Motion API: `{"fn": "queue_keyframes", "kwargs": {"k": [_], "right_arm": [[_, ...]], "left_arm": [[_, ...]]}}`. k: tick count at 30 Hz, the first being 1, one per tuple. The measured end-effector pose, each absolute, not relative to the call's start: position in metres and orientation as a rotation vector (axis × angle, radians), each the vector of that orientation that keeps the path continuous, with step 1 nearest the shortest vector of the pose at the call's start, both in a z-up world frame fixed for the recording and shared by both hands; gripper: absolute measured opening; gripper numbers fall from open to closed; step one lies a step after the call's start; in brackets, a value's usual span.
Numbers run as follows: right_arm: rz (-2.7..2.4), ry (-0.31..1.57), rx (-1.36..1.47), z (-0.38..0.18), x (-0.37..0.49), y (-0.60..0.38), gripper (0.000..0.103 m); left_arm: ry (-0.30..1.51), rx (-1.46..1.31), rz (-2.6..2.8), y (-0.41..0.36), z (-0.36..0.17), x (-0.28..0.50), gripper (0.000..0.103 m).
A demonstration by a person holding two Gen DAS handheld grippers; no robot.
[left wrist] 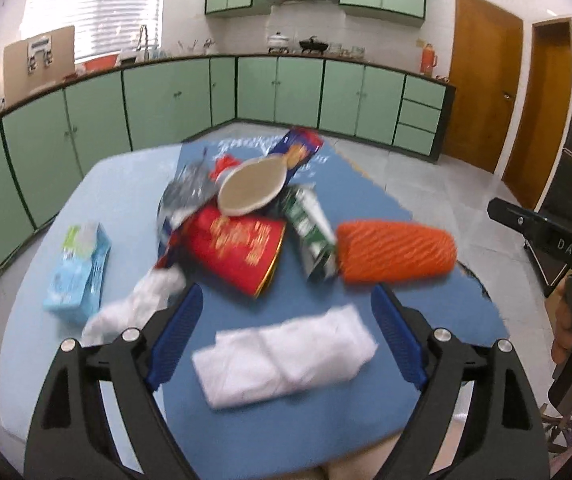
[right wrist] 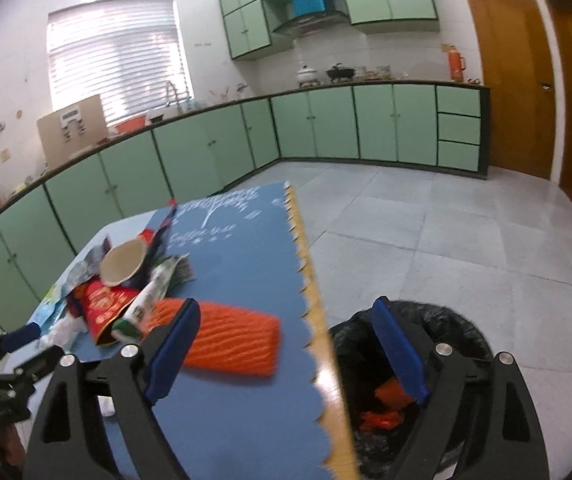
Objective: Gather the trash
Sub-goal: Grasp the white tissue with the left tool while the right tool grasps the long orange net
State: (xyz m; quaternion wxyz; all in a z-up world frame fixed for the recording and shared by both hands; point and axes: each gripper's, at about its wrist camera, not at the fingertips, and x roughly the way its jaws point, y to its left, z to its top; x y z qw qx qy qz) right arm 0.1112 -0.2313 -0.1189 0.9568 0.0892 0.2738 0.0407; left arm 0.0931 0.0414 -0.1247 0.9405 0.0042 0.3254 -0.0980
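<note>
A heap of trash lies on the blue mat (left wrist: 357, 184): a red paper cup (left wrist: 234, 248) on its side, a paper bowl (left wrist: 252, 188), a green carton (left wrist: 309, 232), silver foil (left wrist: 188, 188) and an orange wrapper (left wrist: 397, 252). A folded white napkin (left wrist: 286, 356) lies between the fingers of my left gripper (left wrist: 286, 292), which is open and empty. My right gripper (right wrist: 286, 305) is open and empty too, astride the table edge. Its left finger is over the orange wrapper (right wrist: 234, 340), its right finger over the black-bagged bin (right wrist: 445, 328).
A crumpled tissue (left wrist: 138, 304) and a light blue tissue pack (left wrist: 78, 272) lie left of the heap. Orange scraps (right wrist: 393, 396) sit in the bin on the tiled floor (right wrist: 465, 240). Green kitchen cabinets (right wrist: 325, 128) line the walls, wooden doors (right wrist: 517, 92) at right.
</note>
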Motion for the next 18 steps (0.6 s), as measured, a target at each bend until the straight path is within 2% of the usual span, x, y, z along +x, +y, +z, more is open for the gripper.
{"fn": "queue_keyframes", "kwargs": {"k": [11, 13, 15, 16, 18], "right_arm": [[0.08, 0.561, 0.11, -0.117, 0.101, -0.201, 0.086], [0.078, 0.562, 0.102, -0.117, 0.101, -0.199, 0.086], [0.079, 0.569, 0.094, -0.119, 0.101, -0.198, 0.086], [0.079, 0.574, 0.093, -0.121, 0.102, -0.198, 0.086], [0.084, 0.587, 0.092, -0.124, 0.103, -0.198, 0.086]], "left_arm": [[0.78, -0.056, -0.203, 0.04, -0.17, 0.101, 0.085], [0.795, -0.062, -0.196, 0.039, -0.174, 0.104, 0.078], [0.811, -0.071, -0.197, 0.039, -0.178, 0.107, 0.062], [0.812, -0.071, -0.194, 0.039, -0.178, 0.108, 0.059], [0.812, -0.068, -0.203, 0.036, -0.178, 0.107, 0.041]]}}
